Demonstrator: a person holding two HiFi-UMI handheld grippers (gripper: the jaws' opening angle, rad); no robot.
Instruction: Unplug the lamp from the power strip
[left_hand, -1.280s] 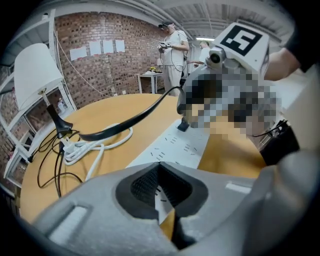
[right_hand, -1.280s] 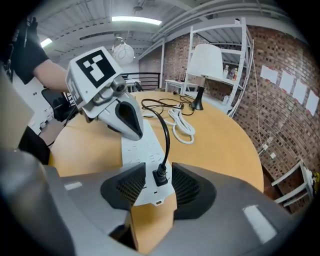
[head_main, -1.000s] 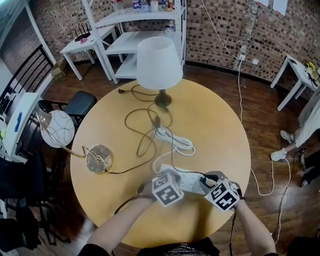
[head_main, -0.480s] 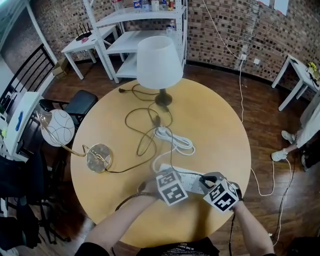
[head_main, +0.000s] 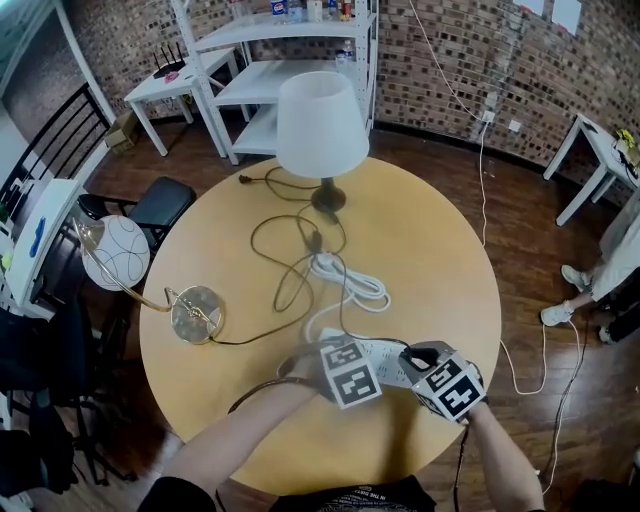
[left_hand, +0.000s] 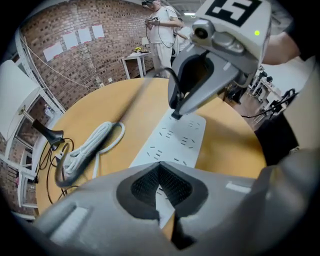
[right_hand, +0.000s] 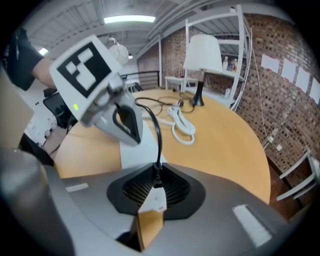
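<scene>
The power strip (head_main: 388, 355), white, lies flat on the round wooden table (head_main: 440, 240) at the edge nearest the person, with both grippers on it. The right gripper (right_hand: 156, 172) is at the strip's right end, its jaws clenched on the black plug (left_hand: 176, 114), and the black cord (right_hand: 158, 137) rises from between the pads. The plug meets the strip's face at that end — whether its prongs are seated cannot be told. The left gripper (left_hand: 159, 167) is at the strip's opposite end, jaws drawn together with nothing between them and tips over the strip's face. Just beyond the strip lies a bundled white cable (head_main: 350, 278). Well beyond it stands the table lamp (head_main: 320, 125), upright with a white shade, and thin dark cords loop from it toward the strip. Left of the strip, at the table's rim, sits a second lamp (head_main: 196, 316) with a brass-coloured base; its patterned globe (head_main: 115, 255) hangs past the edge. Markings: the cube (head_main: 350, 372) on each gripper carries black-and-white square markers. White showing in the gap below the plug bears a small red mark, too small to read. The bottle labels on the white shelving (head_main: 300, 45) beyond the strip and the paper sheets (left_hand: 75, 39) on the brick wall are likewise unreadable. In the head view the cubes cover both sets of jaws and much of the strip.
</scene>
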